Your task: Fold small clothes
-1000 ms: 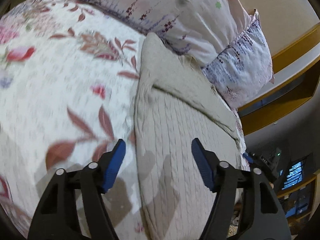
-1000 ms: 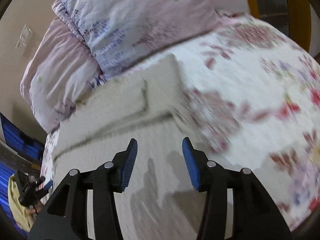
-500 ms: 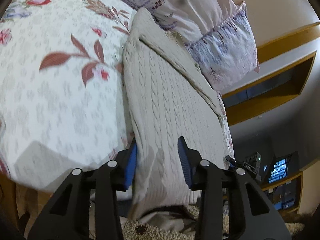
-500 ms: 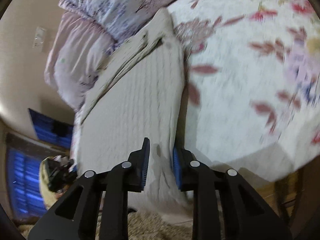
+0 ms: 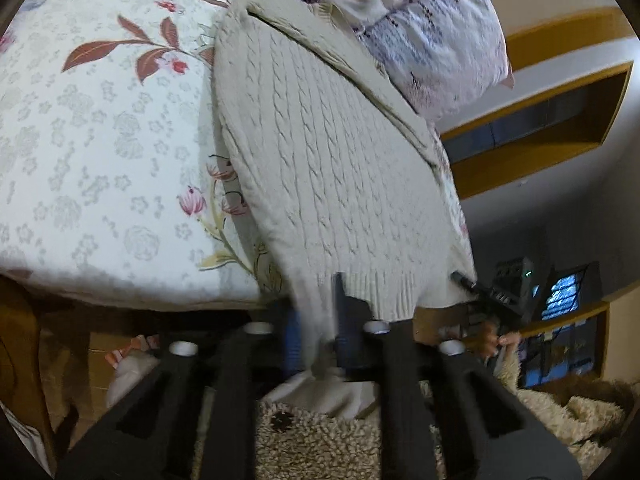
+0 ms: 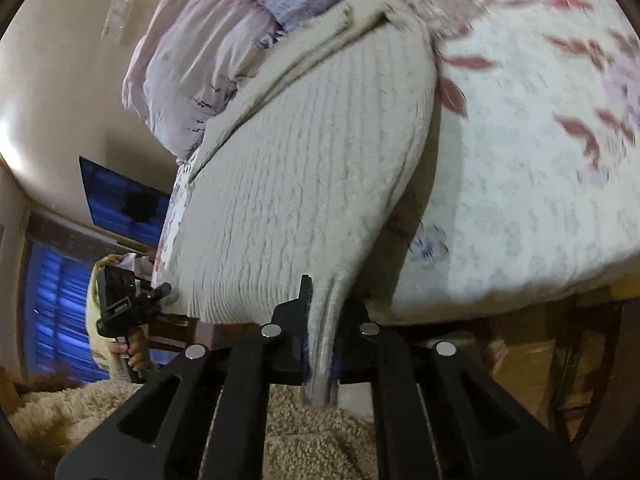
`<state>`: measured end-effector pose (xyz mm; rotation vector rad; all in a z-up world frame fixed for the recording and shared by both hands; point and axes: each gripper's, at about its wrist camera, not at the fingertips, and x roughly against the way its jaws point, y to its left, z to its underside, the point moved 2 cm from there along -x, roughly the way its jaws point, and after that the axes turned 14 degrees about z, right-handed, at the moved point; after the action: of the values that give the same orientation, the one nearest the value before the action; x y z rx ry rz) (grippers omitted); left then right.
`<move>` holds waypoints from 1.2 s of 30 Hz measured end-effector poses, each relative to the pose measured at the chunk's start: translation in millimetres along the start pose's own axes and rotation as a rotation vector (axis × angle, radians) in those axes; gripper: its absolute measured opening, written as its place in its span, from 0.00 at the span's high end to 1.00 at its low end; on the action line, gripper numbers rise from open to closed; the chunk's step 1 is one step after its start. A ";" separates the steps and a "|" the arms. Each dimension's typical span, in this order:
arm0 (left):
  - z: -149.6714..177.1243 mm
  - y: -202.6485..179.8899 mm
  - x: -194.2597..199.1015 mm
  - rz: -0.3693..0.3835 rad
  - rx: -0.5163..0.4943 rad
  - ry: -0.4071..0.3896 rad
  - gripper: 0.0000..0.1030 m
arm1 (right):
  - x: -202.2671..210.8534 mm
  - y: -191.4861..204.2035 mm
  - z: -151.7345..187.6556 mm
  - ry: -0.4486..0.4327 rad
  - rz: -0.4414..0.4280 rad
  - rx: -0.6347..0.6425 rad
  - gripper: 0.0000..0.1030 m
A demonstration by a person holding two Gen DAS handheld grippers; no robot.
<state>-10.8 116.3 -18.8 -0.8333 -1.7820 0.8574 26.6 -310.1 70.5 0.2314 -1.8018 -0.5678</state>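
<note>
A cream cable-knit sweater [image 5: 320, 152] lies flat on the floral bedspread [image 5: 100, 160], its ribbed hem hanging over the bed's near edge. My left gripper [image 5: 316, 332] is at the hem's left corner, jaws closing tight with the knit pinched between the blue pads. In the right wrist view the same sweater [image 6: 312, 184] runs away toward the pillows. My right gripper [image 6: 320, 344] is at the hem's right corner, jaws closing with a bunched strip of knit pressed between them.
Lilac pillows [image 5: 432, 40] lie against the sweater's far end. The bedspread [image 6: 520, 184] stretches out beside the sweater. Shaggy beige fabric [image 5: 320, 440] sits below both grippers. A wooden shelf [image 5: 540, 92] and a lit screen [image 6: 120, 200] are off the bed.
Both grippers have pulled back from over the sweater's body to its hem at the bed's edge. Their jaws went from wide apart to pinched on the knit.
</note>
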 end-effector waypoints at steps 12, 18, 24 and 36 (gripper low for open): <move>-68.6 -21.4 43.8 -0.045 -0.111 -0.250 0.94 | 46.8 48.6 -58.0 -0.438 0.158 0.198 0.93; -117.6 -50.5 45.9 -0.137 -0.258 -0.348 0.94 | 50.5 67.0 -96.3 -0.598 0.275 0.267 0.93; -174.5 -73.1 39.5 -0.159 -0.336 -0.416 0.94 | 43.5 75.6 -145.5 -0.695 0.334 0.261 0.93; -276.9 -18.2 -20.9 -0.187 -0.207 -0.432 0.94 | -25.1 41.3 -232.7 -0.613 0.329 0.101 0.93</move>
<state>252.1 141.0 69.2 -0.6267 -2.3188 0.7774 259.1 -323.9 117.9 -0.1956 -2.4016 -0.3271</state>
